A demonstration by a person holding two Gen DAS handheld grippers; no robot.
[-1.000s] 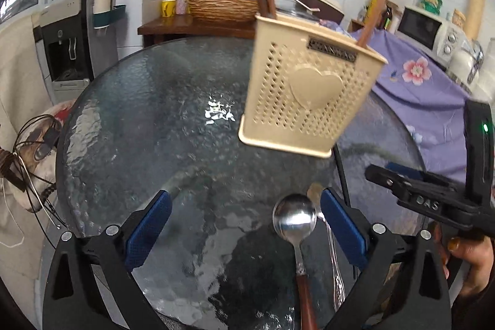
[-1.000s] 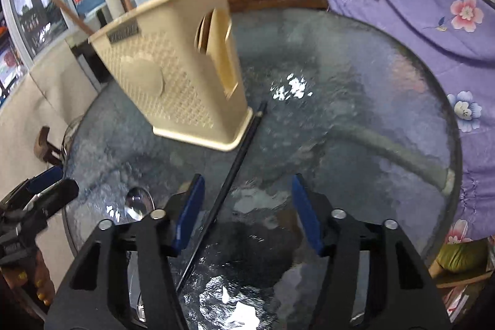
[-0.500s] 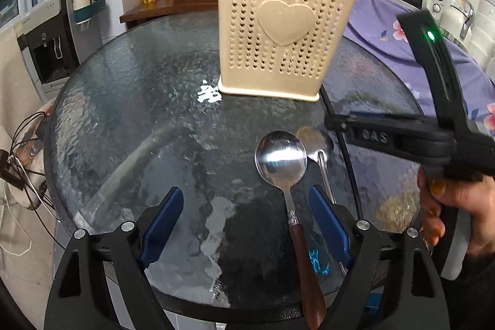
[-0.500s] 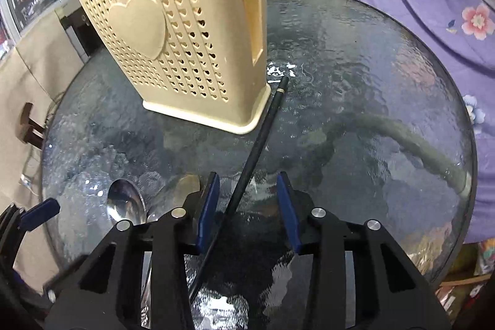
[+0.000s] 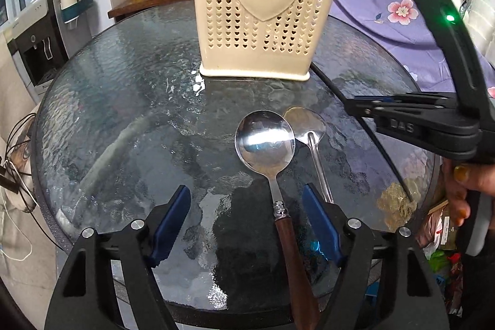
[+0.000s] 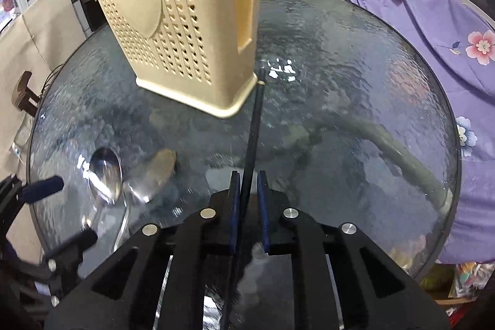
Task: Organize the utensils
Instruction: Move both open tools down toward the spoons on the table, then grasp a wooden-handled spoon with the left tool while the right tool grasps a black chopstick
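Note:
A cream utensil holder (image 5: 263,20) (image 6: 185,30) with a heart on its front stands upright on the glass table. In front of it lie a wooden-handled spoon (image 5: 264,144) (image 6: 105,172) and an all-metal spoon (image 5: 306,122) (image 6: 154,172), side by side. My left gripper (image 5: 246,221) is low over the table with its jaws closing. The wooden-handled spoon's neck lies between the pads, nearer the right one, and is not pressed. My right gripper (image 6: 249,197) (image 5: 352,105) is shut on a black chopstick (image 6: 253,129) (image 5: 371,138) whose far tip lies by the holder's corner.
The round textured glass table (image 5: 123,113) ends just under both grippers. A purple flowered cloth (image 6: 448,20) covers furniture on the right. A water dispenser (image 5: 37,36) stands at the left. A person's hand (image 5: 464,184) holds the right gripper's handle.
My right gripper's jaws came together onto the black chopstick. My left gripper sank towards the wooden-handled spoon, and its jaws narrowed around the spoon's neck.

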